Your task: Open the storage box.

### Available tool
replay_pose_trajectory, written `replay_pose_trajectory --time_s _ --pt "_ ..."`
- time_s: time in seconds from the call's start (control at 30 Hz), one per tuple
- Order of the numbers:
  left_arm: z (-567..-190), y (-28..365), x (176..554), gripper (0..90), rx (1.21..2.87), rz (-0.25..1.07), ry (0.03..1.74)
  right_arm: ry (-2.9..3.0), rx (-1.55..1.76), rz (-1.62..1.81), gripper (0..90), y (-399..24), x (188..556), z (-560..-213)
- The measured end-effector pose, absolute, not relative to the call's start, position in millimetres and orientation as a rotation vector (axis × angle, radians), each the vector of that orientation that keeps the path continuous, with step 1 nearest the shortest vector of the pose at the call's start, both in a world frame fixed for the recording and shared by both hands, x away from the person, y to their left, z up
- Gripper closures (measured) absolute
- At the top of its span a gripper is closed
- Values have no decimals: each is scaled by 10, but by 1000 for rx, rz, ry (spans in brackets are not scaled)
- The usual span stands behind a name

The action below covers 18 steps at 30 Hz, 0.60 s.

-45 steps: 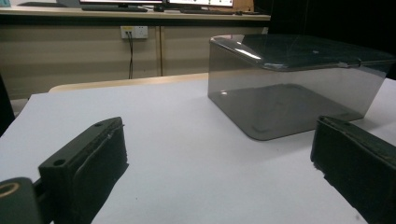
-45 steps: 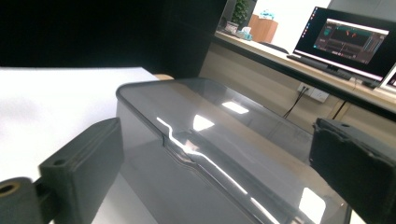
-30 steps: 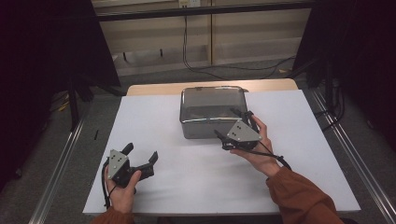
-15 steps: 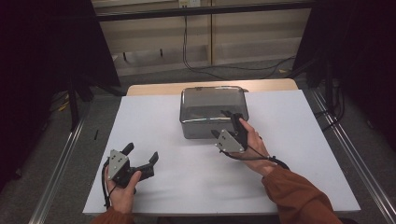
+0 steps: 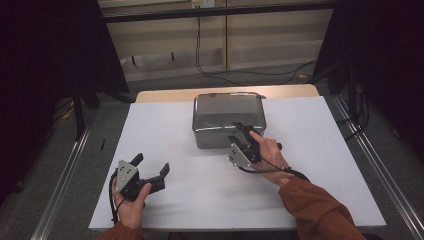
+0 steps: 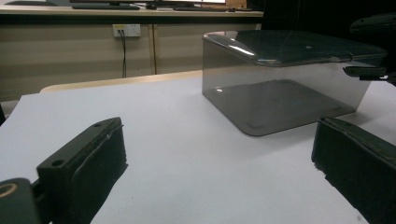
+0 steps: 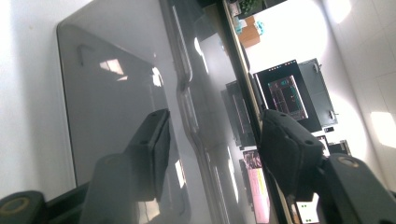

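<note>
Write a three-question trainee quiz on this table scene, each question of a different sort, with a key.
1. True or false: the left gripper holds the box.
2. Which thing is the right gripper at? A) the smoky clear plastic box B) the wall socket C) the left gripper
3. What covers the table under the box?

Key:
1. False. Its jaws stand open and bare, apart from the box.
2. A. Its jaws straddle the rim at the box's near edge; they have just been closing.
3. A white sheet.
</note>
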State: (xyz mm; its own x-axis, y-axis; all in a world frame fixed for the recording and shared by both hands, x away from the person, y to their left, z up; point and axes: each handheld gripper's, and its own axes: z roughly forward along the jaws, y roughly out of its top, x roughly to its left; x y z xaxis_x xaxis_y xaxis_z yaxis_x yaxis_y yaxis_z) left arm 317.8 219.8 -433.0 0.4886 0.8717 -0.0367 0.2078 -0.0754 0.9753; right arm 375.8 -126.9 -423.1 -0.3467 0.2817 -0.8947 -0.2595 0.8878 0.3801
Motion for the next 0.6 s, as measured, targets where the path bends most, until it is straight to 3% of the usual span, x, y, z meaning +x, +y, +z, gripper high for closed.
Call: replay_pose_trajectory --time_s 0.6 --pt "-4337 2191 3192 33 1610 696 950 1852 -32 472 715 -1187 3719 -4280"
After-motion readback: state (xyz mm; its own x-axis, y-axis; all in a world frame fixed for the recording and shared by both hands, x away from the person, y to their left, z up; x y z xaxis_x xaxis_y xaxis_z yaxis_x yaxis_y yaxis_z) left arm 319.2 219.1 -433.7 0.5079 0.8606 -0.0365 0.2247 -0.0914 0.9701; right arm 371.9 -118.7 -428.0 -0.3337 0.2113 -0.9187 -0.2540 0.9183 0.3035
